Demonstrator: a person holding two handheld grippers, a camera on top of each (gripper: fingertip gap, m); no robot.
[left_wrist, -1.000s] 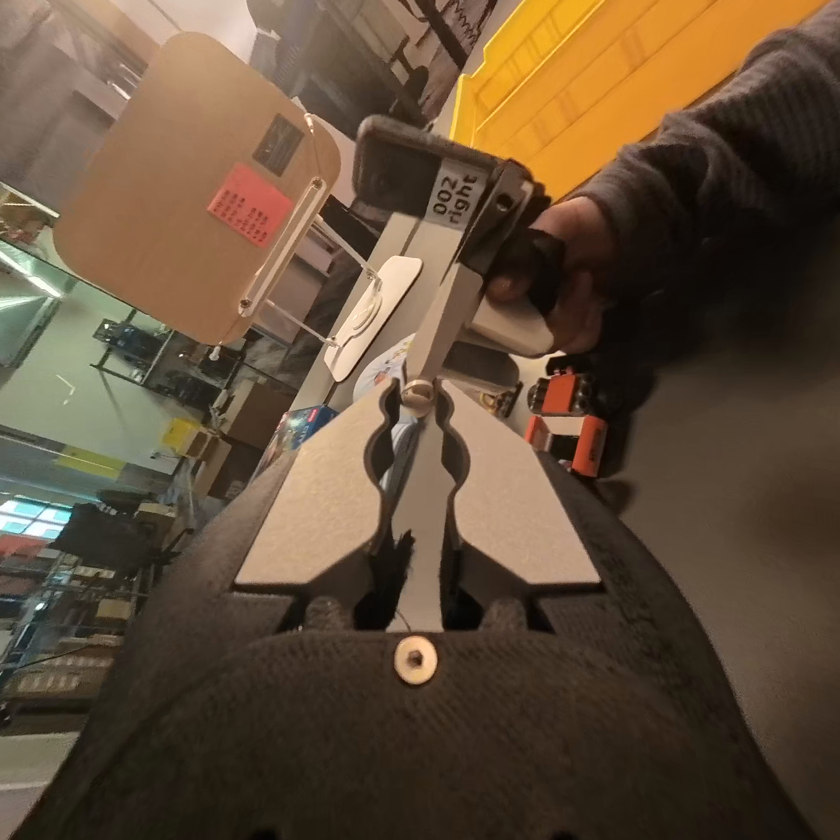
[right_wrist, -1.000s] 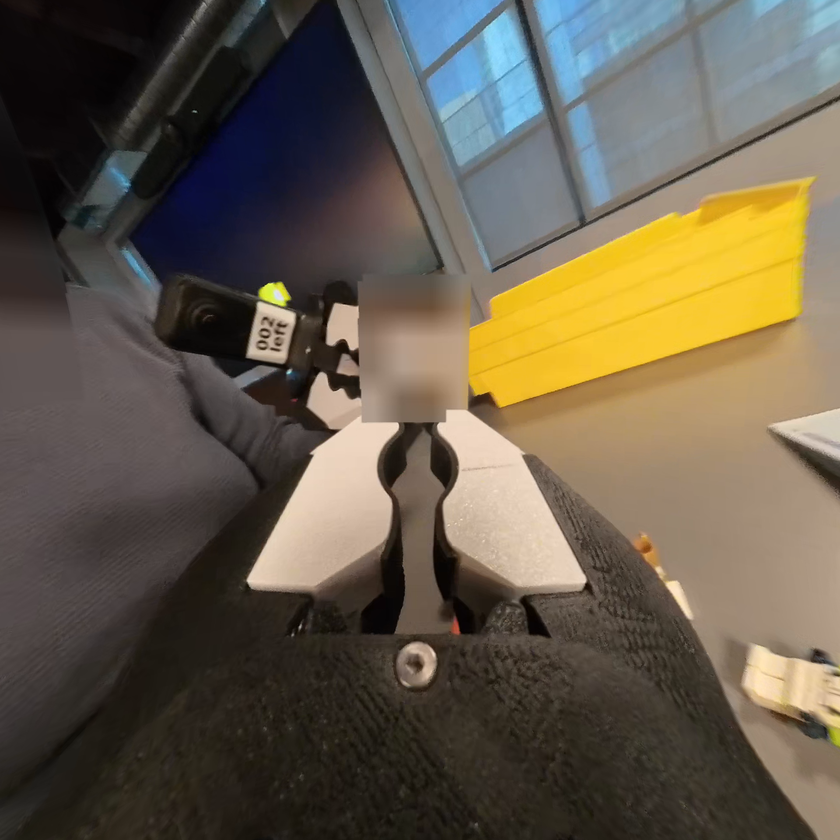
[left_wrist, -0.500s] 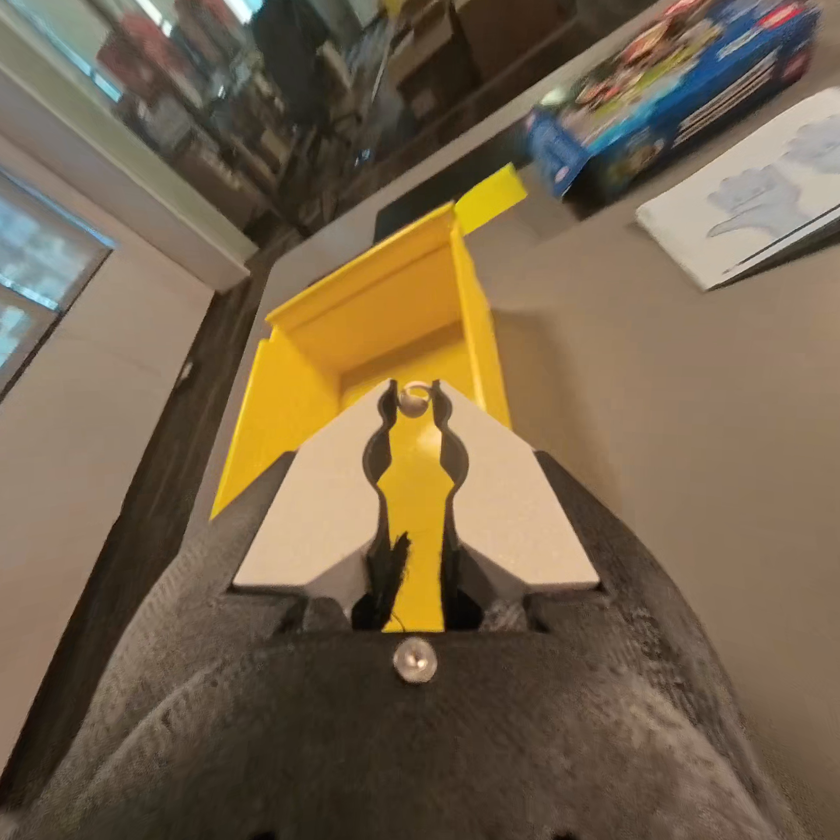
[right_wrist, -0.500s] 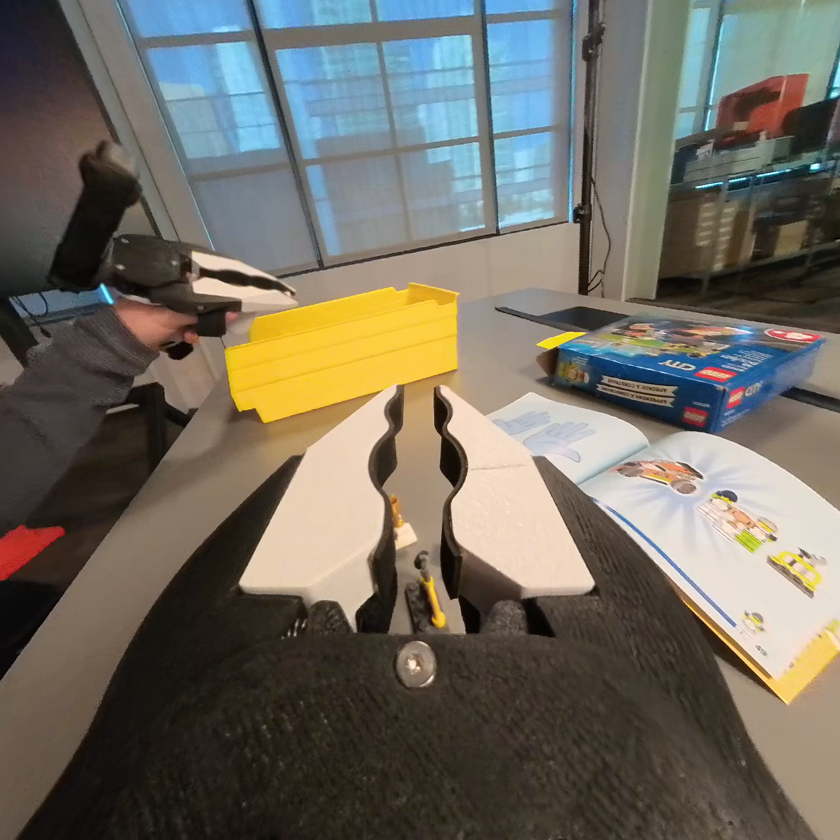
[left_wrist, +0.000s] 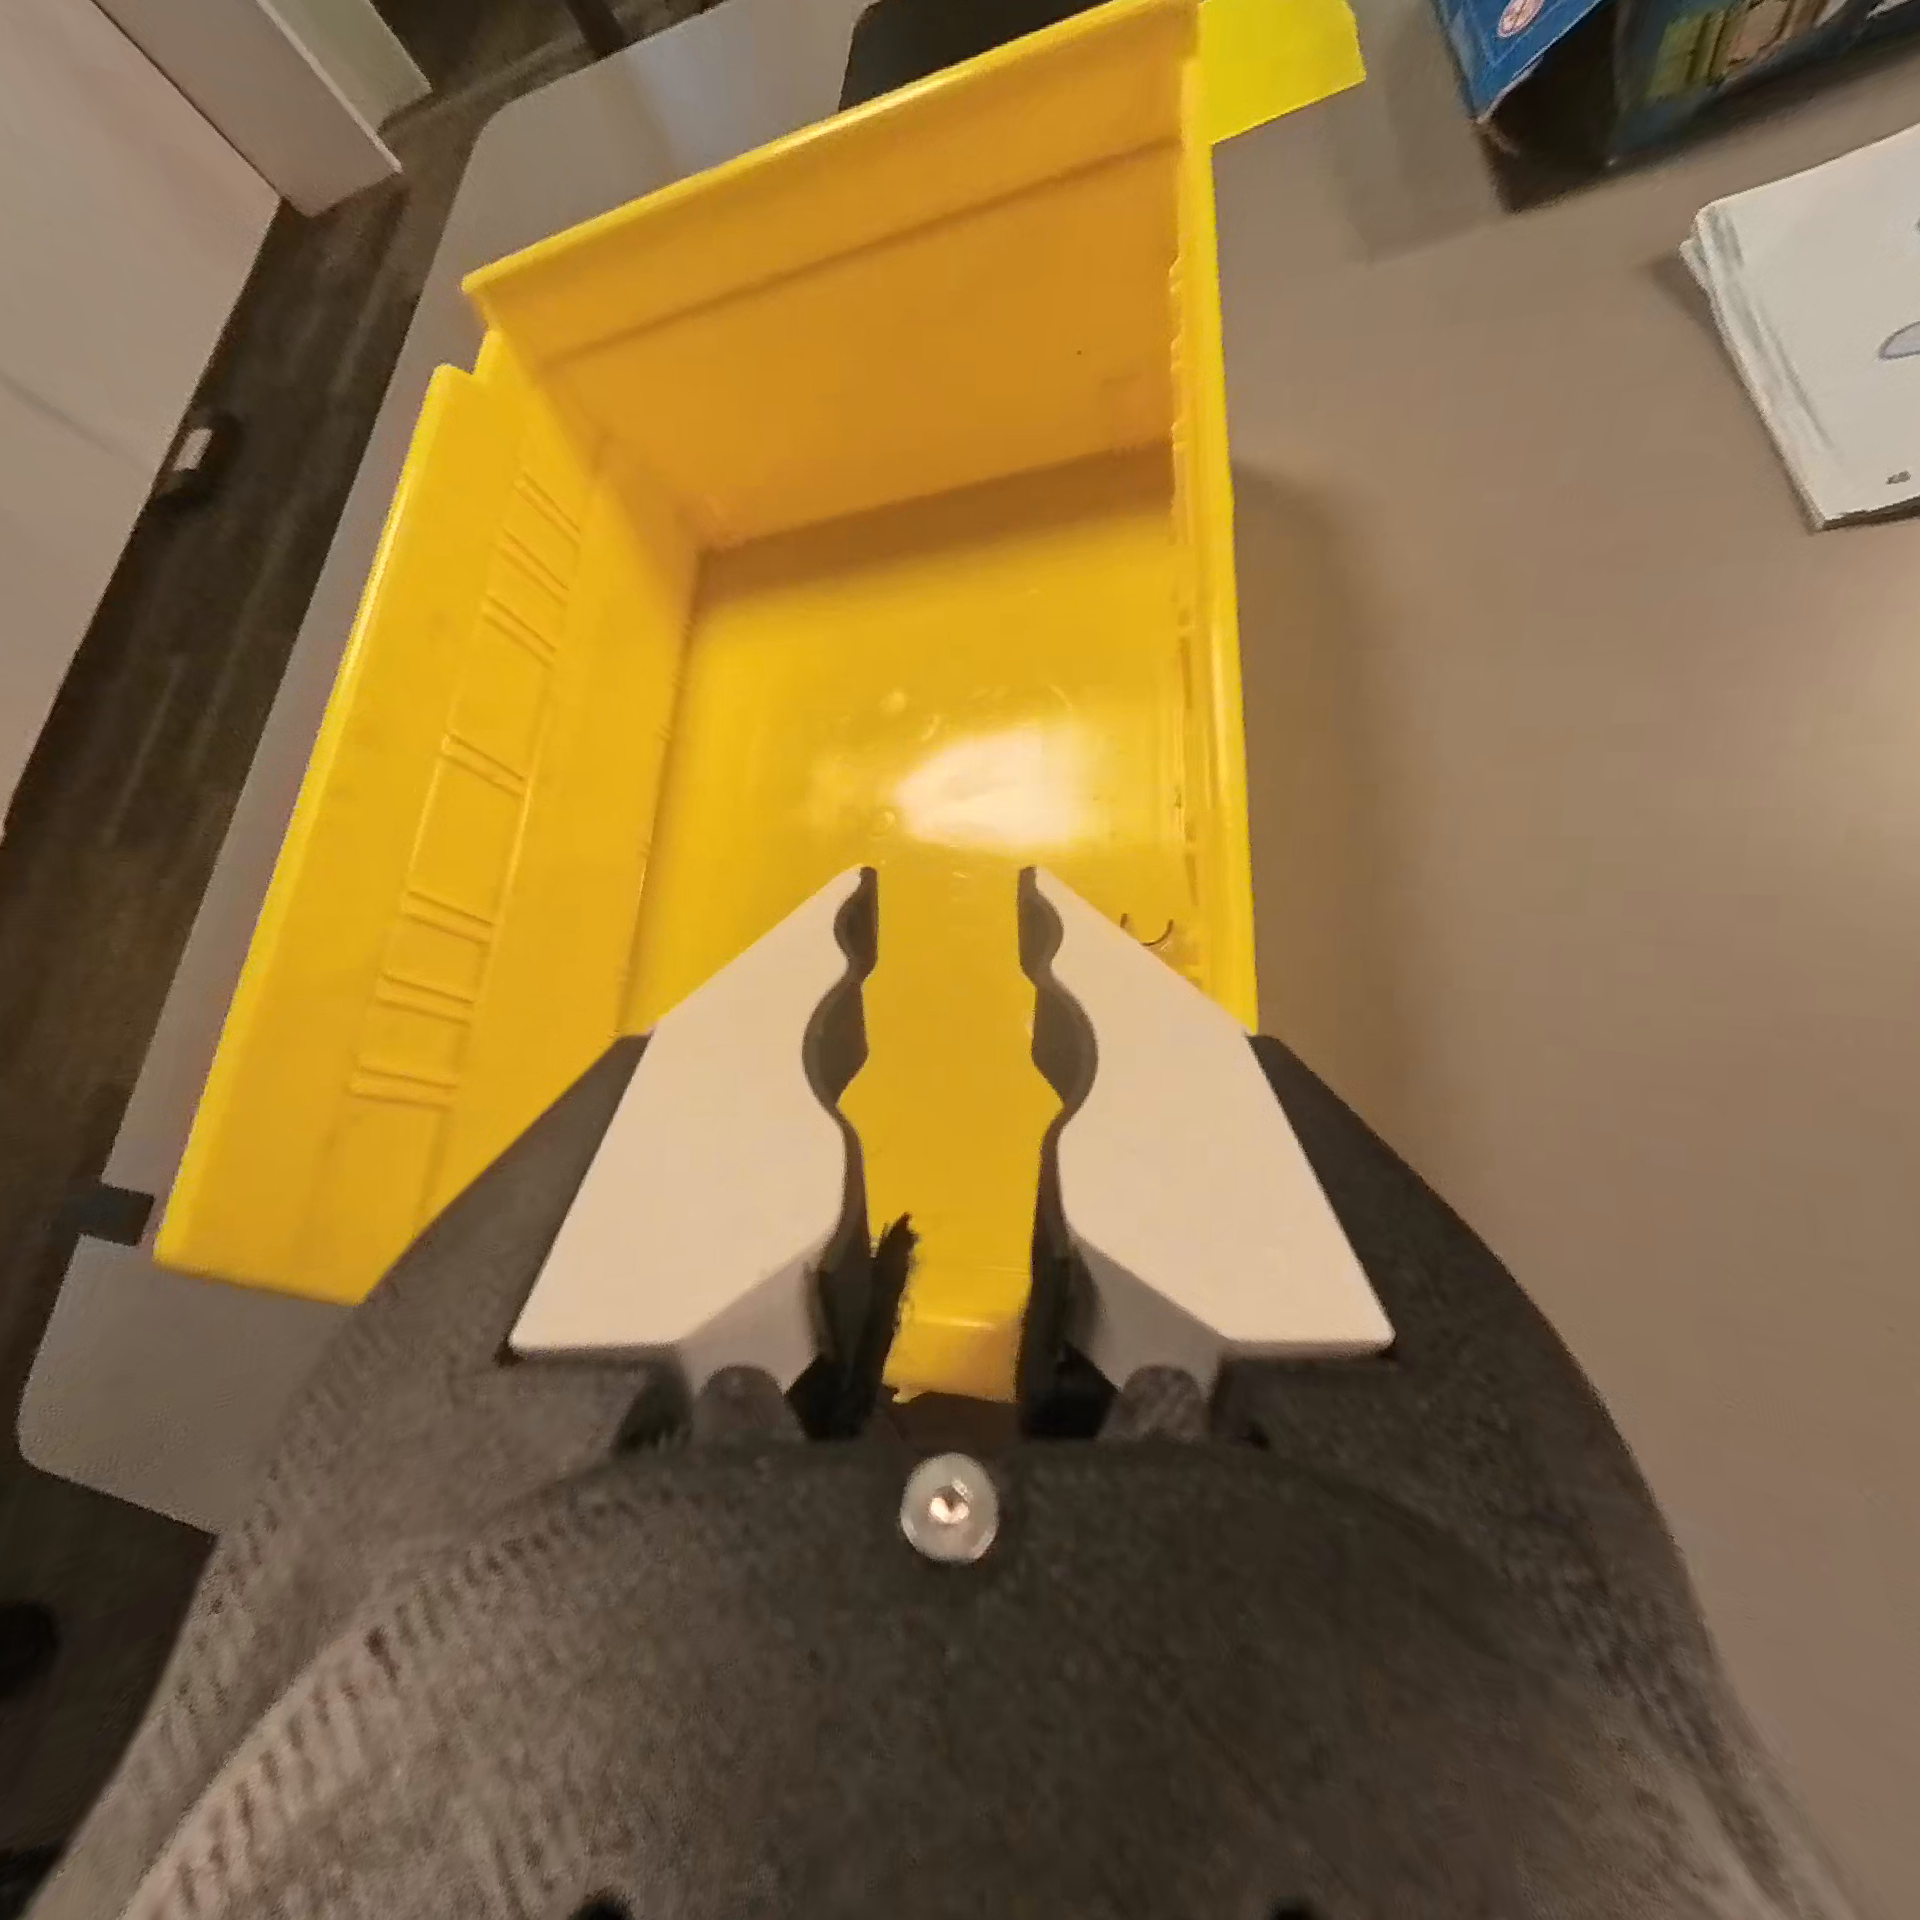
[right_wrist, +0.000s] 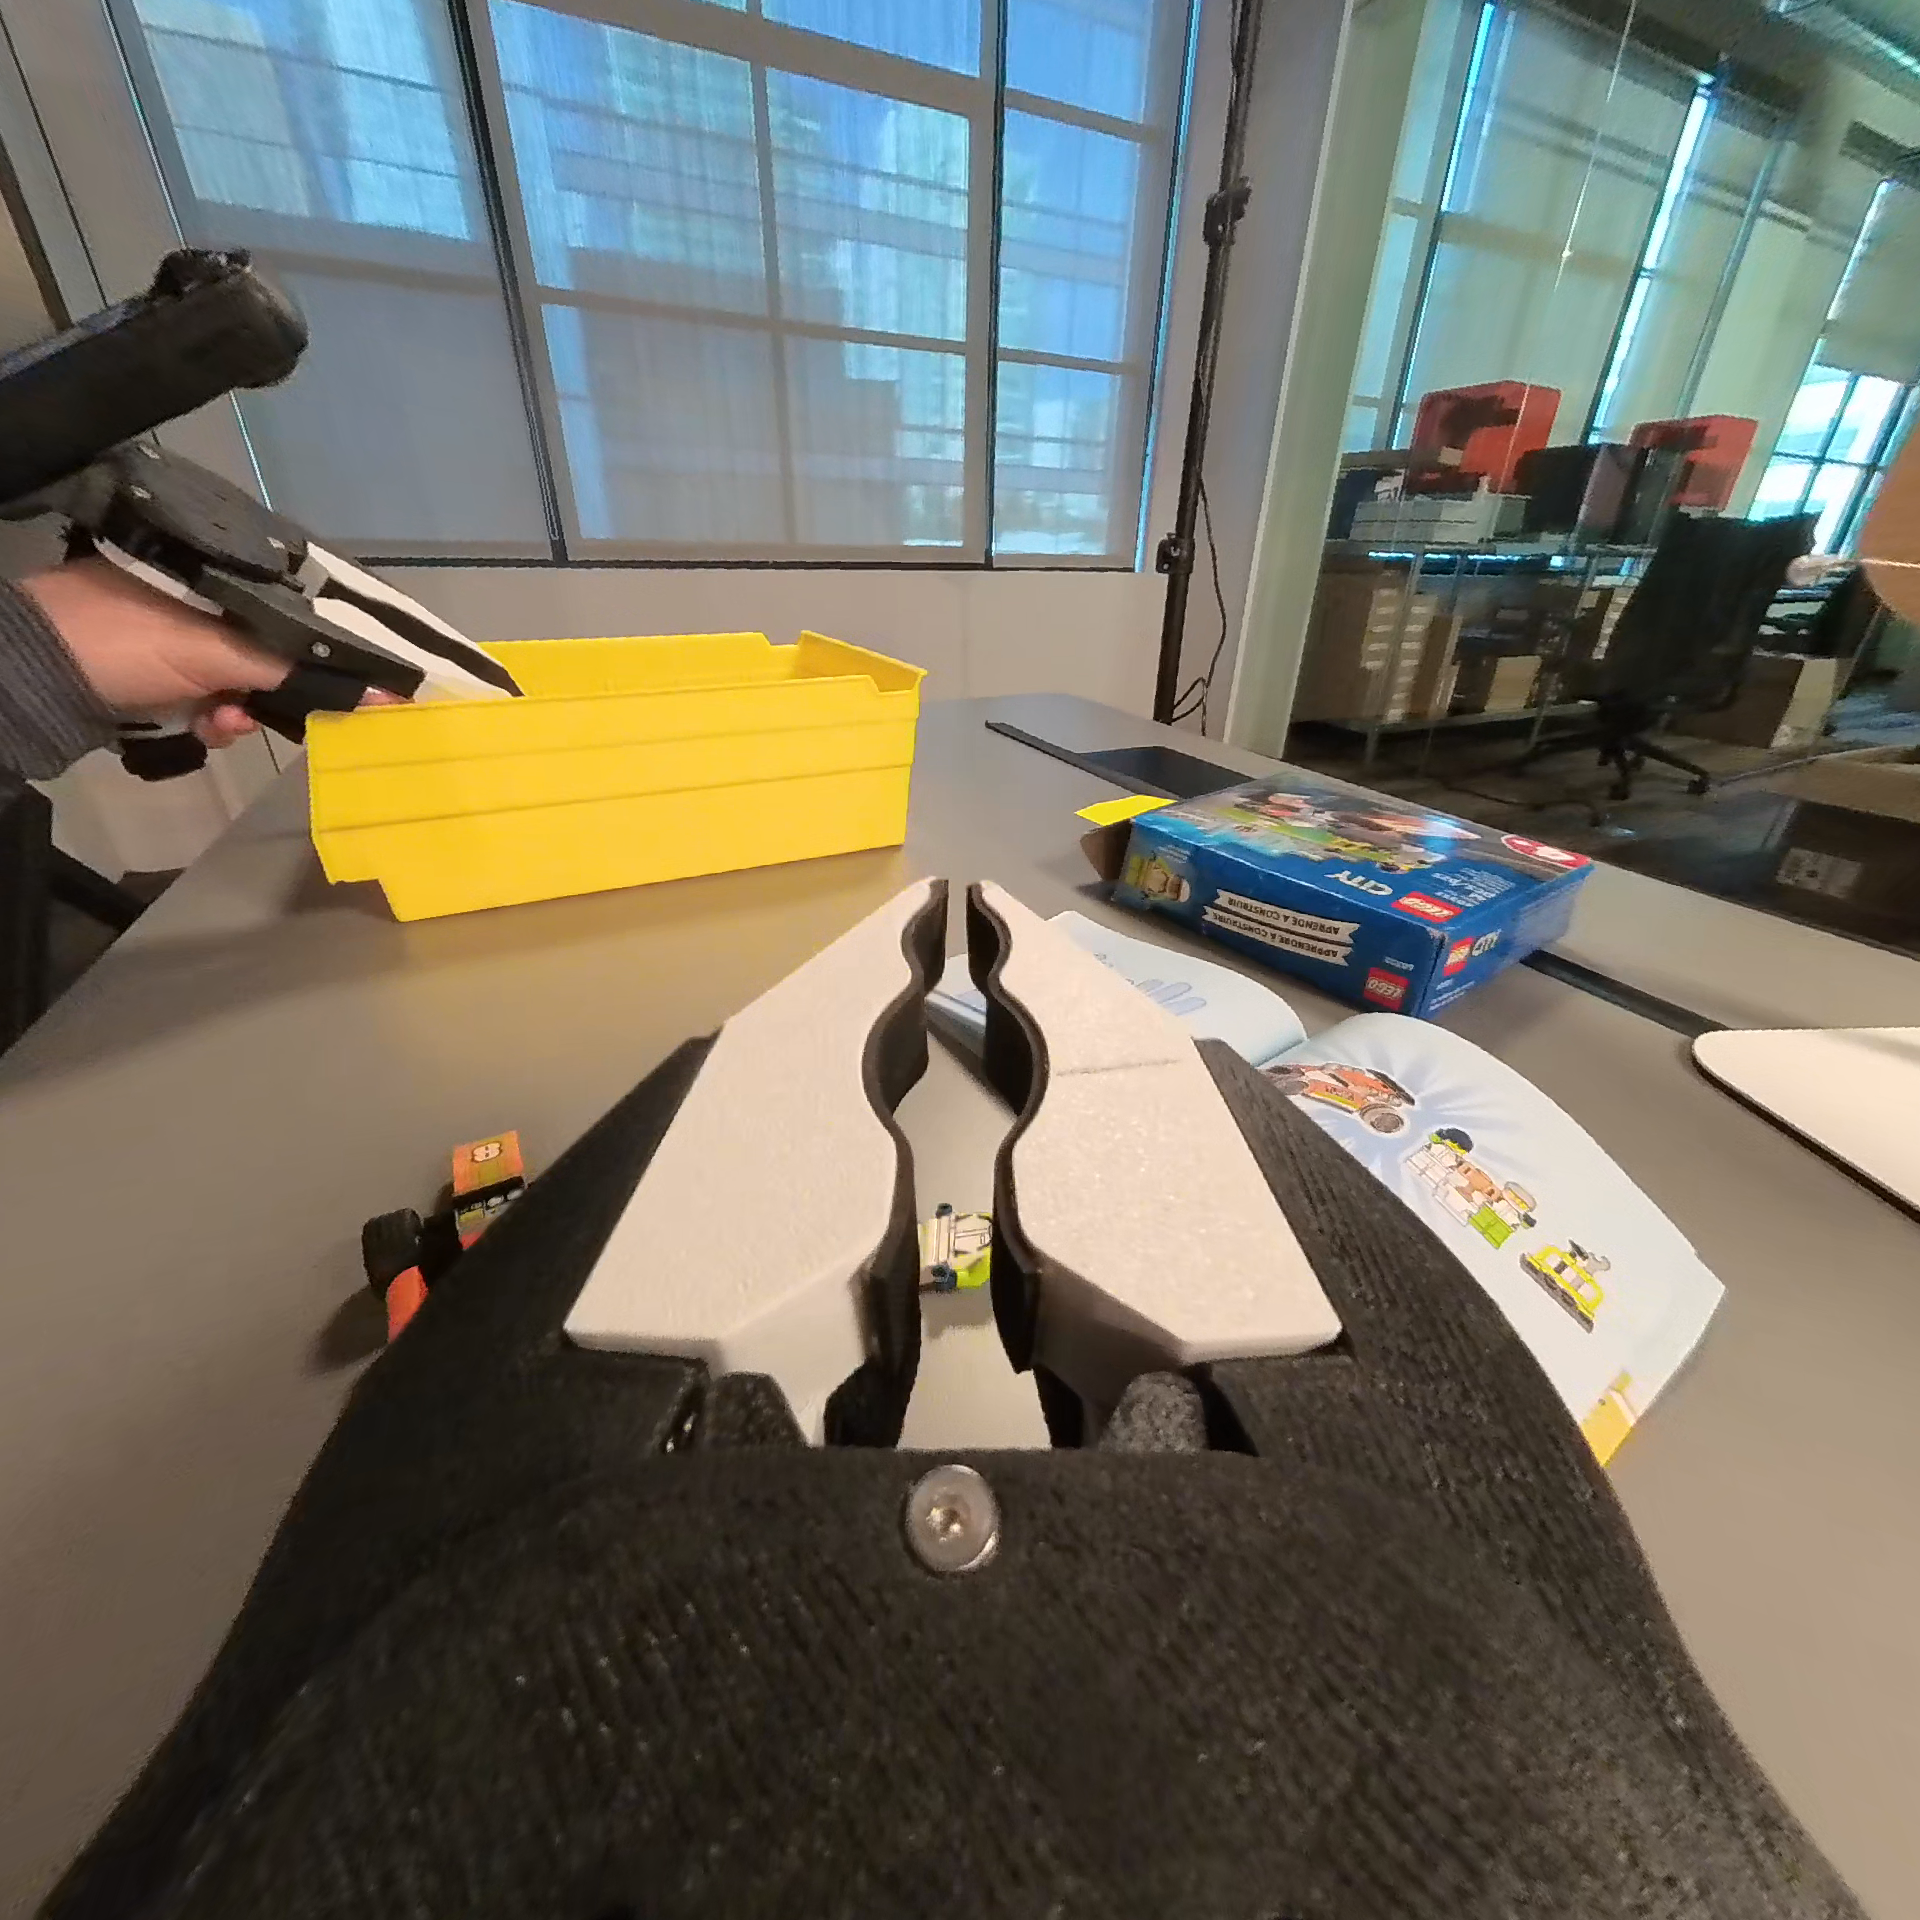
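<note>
The left gripper (left_wrist: 945, 883) had its white fingers (left_wrist: 727, 1122) apart, with nothing between them; only the glossy floor of the yellow bin (left_wrist: 831, 416) showed in the gap. The tips hung just over the near end of this bin, pointing down into it. From the other side, the same gripper (right_wrist: 499, 681) reached over the bin's rim (right_wrist: 623, 665), held by a hand (right_wrist: 135, 665) in a grey sleeve.

The right gripper (right_wrist: 958, 888) had its fingers (right_wrist: 1132, 1174) almost together, only a thin slit remaining at the tips, and they gripped nothing. Under them, on the tabletop (right_wrist: 260, 1039), lay a small toy figure (right_wrist: 956, 1247) in white and lime green, seen through the wider gap nearer the gripper's body; the fingers were above it and did not hold it. Just to the left stood a little orange toy car (right_wrist: 457, 1216) with black wheels. To the right an open instruction booklet (right_wrist: 1455, 1164) lay flat, and behind it a blue toy box (right_wrist: 1351, 883).

The tabletop was plain grey and matte, and the yellow bin stood near its far left edge. Behind it were large windows (right_wrist: 727, 260) with grey frames, a black stand (right_wrist: 1205, 364), and at the right a glass wall with shelves and an office chair (right_wrist: 1683, 644).
</note>
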